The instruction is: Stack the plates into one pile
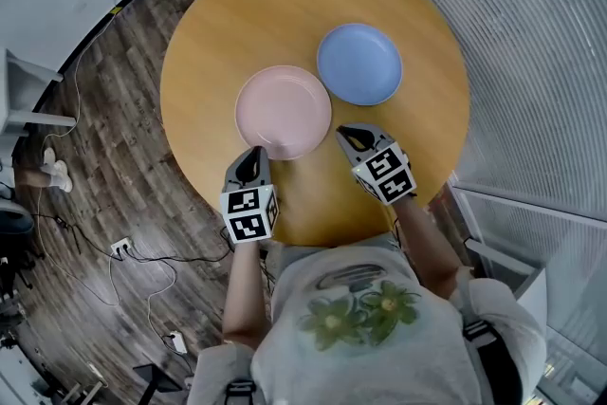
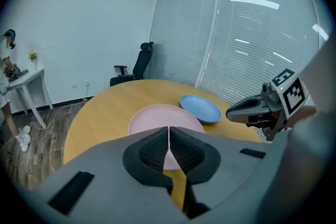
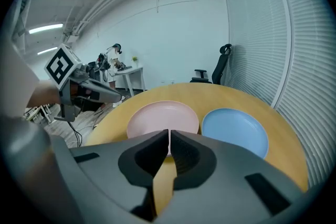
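Stacking is not yet started: the pink plate (image 1: 284, 112) and blue plate (image 1: 358, 64) lie just beside each other on the round tabletop (image 1: 228, 33). The left gripper (image 1: 254, 155) and right gripper (image 1: 345, 134) hover by the pink plate's near rim, jaws together on nothing. A good start is probably to open one gripper, clamp a rim, and lift that plate level.

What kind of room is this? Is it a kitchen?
Probably an office or meeting room, not a kitchen. There's a round wooden table, a black office chair and tall glass walls covered with blinds.
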The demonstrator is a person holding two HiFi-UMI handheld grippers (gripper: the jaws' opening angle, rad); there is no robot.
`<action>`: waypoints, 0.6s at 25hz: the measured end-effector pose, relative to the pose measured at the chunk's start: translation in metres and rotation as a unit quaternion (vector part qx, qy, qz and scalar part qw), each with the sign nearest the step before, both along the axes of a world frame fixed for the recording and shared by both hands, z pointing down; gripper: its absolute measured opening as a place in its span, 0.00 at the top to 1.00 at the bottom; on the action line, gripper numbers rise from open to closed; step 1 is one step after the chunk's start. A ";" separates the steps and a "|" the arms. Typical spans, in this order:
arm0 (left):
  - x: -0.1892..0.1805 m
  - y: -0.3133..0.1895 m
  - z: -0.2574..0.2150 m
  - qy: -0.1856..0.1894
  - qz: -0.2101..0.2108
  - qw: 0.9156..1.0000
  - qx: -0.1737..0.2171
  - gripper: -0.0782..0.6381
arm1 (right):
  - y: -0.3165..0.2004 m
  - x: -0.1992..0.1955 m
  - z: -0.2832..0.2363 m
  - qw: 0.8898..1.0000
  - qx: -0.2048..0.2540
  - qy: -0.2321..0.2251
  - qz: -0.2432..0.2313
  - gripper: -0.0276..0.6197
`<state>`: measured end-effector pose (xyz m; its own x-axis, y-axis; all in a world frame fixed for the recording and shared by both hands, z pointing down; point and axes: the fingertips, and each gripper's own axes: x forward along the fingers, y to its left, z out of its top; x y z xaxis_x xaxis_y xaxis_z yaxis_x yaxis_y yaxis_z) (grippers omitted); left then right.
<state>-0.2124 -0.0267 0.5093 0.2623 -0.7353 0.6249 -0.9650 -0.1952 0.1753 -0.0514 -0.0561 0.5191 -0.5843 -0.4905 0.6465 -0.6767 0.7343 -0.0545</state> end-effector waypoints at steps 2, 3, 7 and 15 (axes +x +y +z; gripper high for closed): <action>0.016 0.018 0.005 0.008 0.008 1.000 -0.016 0.86 | 0.012 0.011 0.000 1.000 -0.011 -0.010 0.007 0.89; 0.025 0.027 0.007 0.011 0.011 1.000 -0.025 0.86 | 0.018 0.016 0.001 1.000 -0.016 -0.012 0.008 0.89; 0.060 0.050 0.012 0.022 0.025 0.998 -0.045 0.86 | 0.034 0.034 0.005 1.000 -0.029 -0.010 0.004 0.88; 0.106 0.055 0.004 0.009 0.030 0.999 -0.037 0.86 | 0.045 0.079 0.004 1.000 -0.023 0.006 0.002 0.88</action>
